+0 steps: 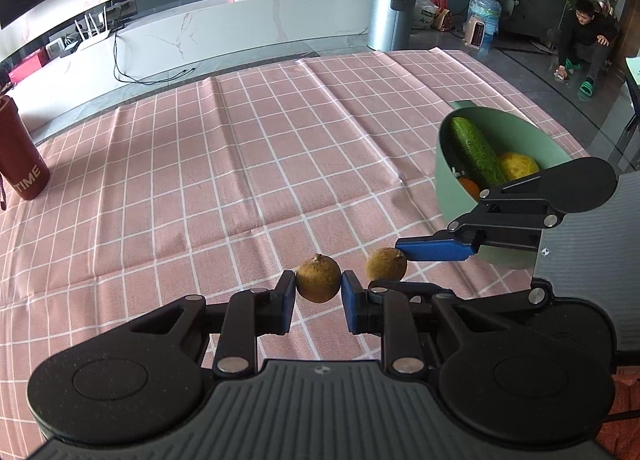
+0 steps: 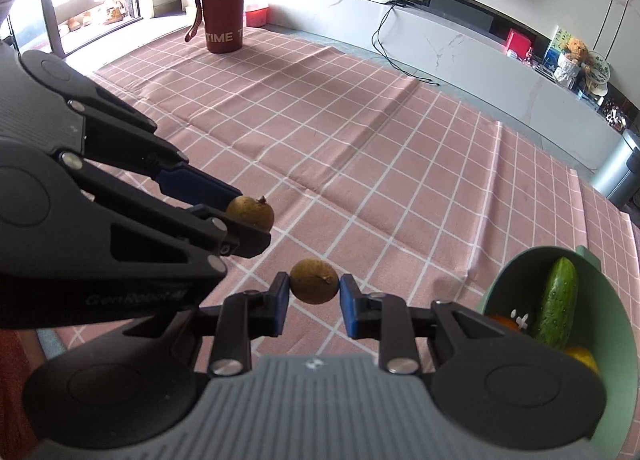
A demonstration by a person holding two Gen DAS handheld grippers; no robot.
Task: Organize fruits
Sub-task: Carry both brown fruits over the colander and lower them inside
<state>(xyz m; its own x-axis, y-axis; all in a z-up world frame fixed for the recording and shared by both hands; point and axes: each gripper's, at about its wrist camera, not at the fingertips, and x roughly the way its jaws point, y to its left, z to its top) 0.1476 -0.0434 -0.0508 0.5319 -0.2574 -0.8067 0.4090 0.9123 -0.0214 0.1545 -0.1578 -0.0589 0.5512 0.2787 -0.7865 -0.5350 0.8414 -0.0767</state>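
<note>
**Both grippers loaded, bowl to the right**

Left gripper (image 1: 319,290) pinches a kiwi (image 1: 318,278) above the cloth; green bowl (image 1: 496,164) sits right.

Right gripper (image 2: 315,294) clamps a second kiwi (image 2: 314,281). Advise lowering fruit gently into the bowl, clear of the cucumber (image 2: 557,303).

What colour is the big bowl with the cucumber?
Pale green bowl, clearest in the left wrist view.

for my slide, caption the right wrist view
Both tongs grip kiwis beside the green bowl.
</note>
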